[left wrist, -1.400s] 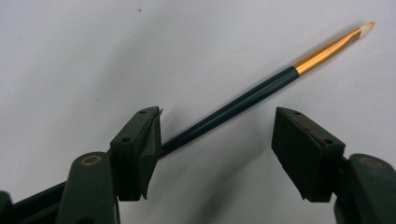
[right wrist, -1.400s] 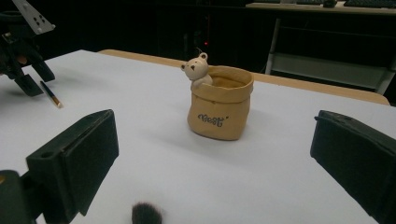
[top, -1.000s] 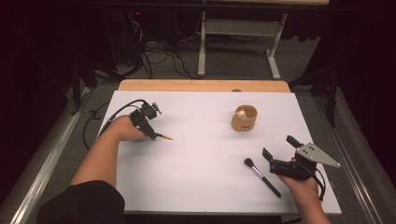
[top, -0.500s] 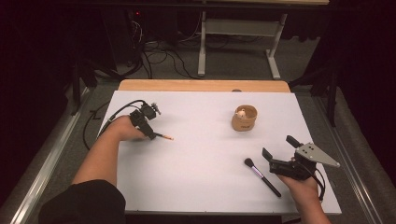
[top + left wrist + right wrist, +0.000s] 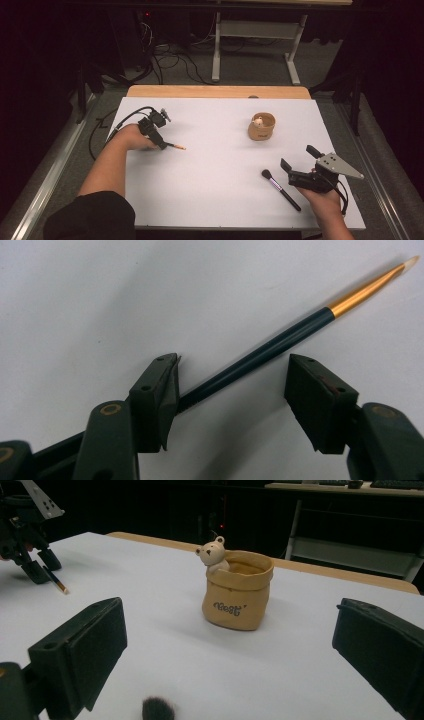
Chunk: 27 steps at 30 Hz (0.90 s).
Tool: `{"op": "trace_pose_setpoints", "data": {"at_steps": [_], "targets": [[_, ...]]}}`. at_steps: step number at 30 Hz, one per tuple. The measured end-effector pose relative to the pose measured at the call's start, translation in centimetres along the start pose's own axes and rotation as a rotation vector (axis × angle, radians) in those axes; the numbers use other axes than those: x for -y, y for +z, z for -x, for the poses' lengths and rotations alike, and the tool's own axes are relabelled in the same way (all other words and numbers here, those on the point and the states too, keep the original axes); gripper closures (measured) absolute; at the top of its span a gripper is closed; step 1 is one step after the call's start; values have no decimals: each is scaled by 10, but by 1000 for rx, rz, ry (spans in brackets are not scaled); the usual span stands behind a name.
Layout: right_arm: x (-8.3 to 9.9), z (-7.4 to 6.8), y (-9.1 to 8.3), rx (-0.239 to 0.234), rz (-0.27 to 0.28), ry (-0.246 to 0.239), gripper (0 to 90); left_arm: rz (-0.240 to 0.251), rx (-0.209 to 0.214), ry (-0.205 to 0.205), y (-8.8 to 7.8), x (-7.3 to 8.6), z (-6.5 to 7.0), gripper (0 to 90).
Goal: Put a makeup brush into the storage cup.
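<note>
While the left gripper (image 5: 230, 390) straddles a pencil (image 5: 280, 342) near the desk's (image 5: 220, 200) left edge, fingers just closing, not pinching, the right gripper's (image 5: 225, 655) fingers stand spread.

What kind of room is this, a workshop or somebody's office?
Probably a lab or test room, not a home. A white table stands on grey carpet, cables trail on the floor behind it, and more desks with keyboards stand in the dark background.

On the table (image 5: 215, 200), the holder (image 5: 261, 126) stands right of the thin brush (image 5: 176, 146), behind the makeup brush (image 5: 280, 189).
</note>
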State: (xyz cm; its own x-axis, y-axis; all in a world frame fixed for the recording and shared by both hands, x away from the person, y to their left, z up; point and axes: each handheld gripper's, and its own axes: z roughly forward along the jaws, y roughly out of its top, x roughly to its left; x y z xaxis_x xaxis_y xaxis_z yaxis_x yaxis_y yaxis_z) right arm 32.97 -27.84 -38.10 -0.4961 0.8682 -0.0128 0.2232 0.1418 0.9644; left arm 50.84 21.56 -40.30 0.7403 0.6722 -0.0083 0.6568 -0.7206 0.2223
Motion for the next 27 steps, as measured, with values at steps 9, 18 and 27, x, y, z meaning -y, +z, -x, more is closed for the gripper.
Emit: {"op": "trace_pose_setpoints", "data": {"at_steps": [9, 18, 27], "targets": [[-1, 0, -1, 2, 5, 0, 25, -3, 3, -8, 0, -1, -1, 401], [-1, 0, -1, 2, 5, -4, 25, -1, -4, -1, -1, -1, 1, 436], [-1, 0, 0, 2, 1, -2, 26, -5, -6, 5, -3, -1, 2, 550]]}}
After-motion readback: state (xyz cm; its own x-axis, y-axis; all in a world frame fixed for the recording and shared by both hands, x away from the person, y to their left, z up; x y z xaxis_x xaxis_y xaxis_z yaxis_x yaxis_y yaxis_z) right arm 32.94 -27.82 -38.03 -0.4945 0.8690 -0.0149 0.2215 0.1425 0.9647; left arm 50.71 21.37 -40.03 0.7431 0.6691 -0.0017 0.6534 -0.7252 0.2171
